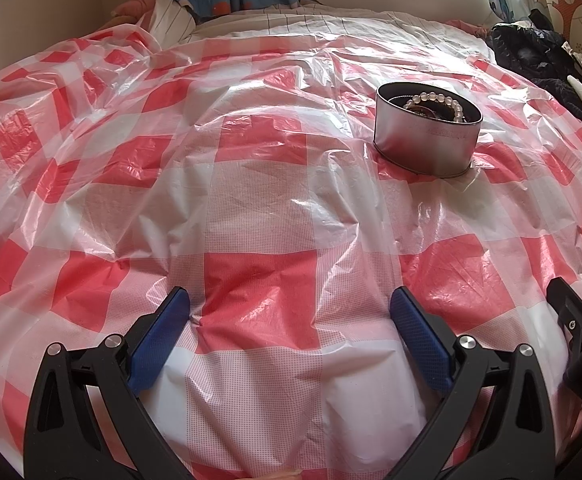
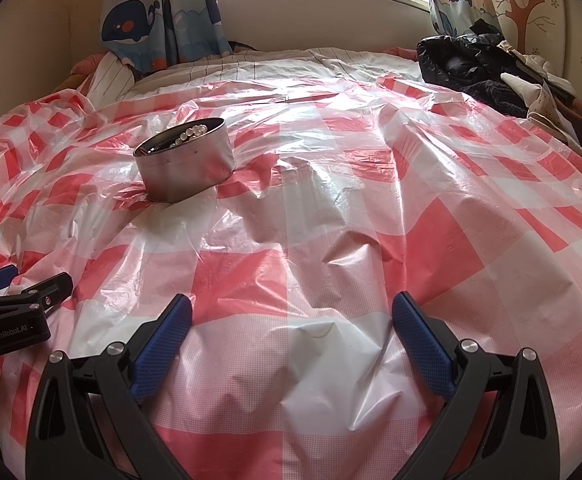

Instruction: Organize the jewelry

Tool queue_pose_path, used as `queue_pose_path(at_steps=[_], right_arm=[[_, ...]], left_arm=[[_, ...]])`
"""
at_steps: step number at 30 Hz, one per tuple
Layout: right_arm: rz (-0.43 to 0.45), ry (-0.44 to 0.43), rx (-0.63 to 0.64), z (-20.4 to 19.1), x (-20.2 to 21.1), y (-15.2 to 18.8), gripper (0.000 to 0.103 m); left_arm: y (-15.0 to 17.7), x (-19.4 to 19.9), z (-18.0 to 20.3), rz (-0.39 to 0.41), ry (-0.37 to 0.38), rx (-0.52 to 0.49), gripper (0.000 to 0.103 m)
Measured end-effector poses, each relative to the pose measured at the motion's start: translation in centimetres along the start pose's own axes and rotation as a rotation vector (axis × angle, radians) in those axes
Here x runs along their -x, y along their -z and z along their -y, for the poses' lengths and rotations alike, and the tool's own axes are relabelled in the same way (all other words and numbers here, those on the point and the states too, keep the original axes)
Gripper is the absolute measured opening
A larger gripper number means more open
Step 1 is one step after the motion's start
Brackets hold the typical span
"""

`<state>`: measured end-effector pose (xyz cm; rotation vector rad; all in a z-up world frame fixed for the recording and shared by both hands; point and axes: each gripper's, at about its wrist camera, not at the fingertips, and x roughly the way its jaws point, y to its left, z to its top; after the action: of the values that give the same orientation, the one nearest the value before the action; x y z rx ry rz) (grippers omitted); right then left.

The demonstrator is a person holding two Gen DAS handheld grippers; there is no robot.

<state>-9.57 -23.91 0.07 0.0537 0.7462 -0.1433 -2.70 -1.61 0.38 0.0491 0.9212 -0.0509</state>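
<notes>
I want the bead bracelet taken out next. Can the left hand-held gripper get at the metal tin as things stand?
Probably yes. The left hand-held gripper is open and empty, and only bare checkered plastic sheet lies between it and the metal tin. The tin is uncovered, with the bead bracelet showing at its top.

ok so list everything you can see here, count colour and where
tin: one, silver metal, oval, open top, standing on the sheet ahead of both tools
bead bracelet: one, pale pearly beads, inside the tin, with other dark pieces I cannot make out
plastic sheet: one, red and white check, wrinkled, spread over the bed
striped bedding: one, white with thin dark lines, beyond the sheet's far edge
whale curtain: one, blue cartoon print, at the window
tree curtain: one, cream with an orange tree, on the right
clothes pile: one, mostly black, far right corner
left tool: black frame, blue pads, open, empty
right tool: black frame, blue pads, open, empty
</notes>
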Motion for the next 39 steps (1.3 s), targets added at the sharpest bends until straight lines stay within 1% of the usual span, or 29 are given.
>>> queue_pose_path(at_steps=[39], right_arm=[[0.001, 0.0, 0.001, 0.06, -0.11, -0.03, 0.096]], left_arm=[[0.1, -0.25, -0.16, 0.009, 0.005, -0.002, 0.097]])
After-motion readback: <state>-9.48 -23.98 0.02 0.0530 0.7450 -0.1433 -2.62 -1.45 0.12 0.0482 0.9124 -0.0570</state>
